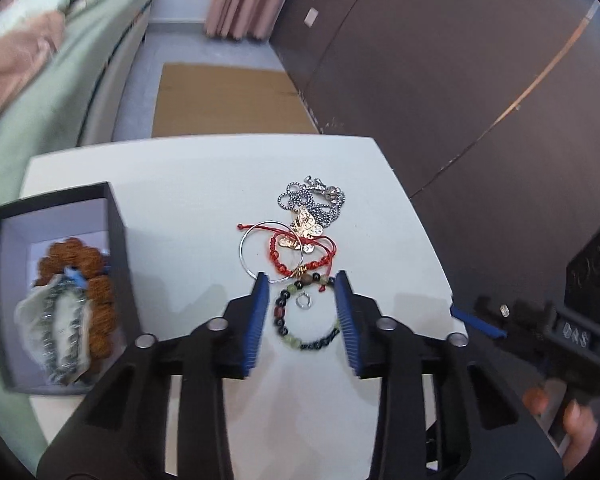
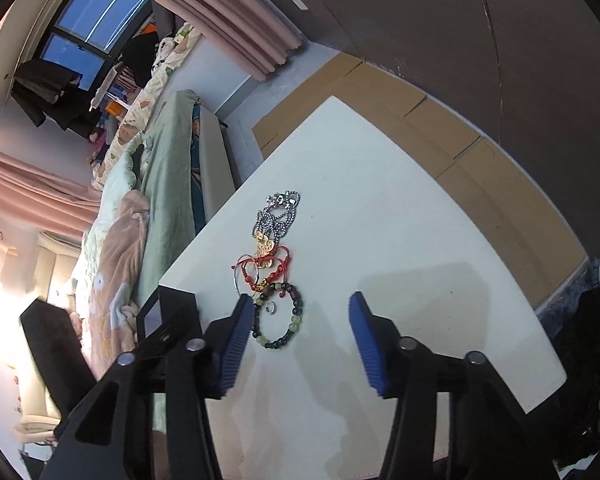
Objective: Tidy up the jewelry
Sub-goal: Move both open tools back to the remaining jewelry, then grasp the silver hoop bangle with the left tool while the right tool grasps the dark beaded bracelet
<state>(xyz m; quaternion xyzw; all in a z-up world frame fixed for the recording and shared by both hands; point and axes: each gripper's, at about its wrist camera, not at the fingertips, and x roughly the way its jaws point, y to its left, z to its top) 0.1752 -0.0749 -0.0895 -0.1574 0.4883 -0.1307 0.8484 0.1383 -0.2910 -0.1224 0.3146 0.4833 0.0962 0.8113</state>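
Note:
A pile of jewelry lies on the white table (image 1: 180,208): a dark-and-green beaded bracelet (image 1: 288,334) with a small silver ring (image 1: 303,301) inside it, a red cord bracelet (image 1: 296,254), a thin silver bangle (image 1: 249,254), a gold butterfly pendant (image 1: 306,226) and a silver chain (image 1: 312,198). My left gripper (image 1: 301,284) is open, its blue pads on either side of the beaded bracelet, just above it. A black box (image 1: 116,232) at the left holds a brown bead bracelet (image 1: 96,280) and a grey bead bracelet (image 1: 62,328). My right gripper (image 2: 300,308) is open and empty, right of the beaded bracelet (image 2: 296,322).
The right gripper's body (image 1: 540,332) and the hand holding it show at the table's right edge. A bed with green bedding (image 1: 40,92) runs along the left. Flat cardboard (image 1: 228,100) lies on the floor beyond the table. A dark wall (image 1: 460,60) stands on the right.

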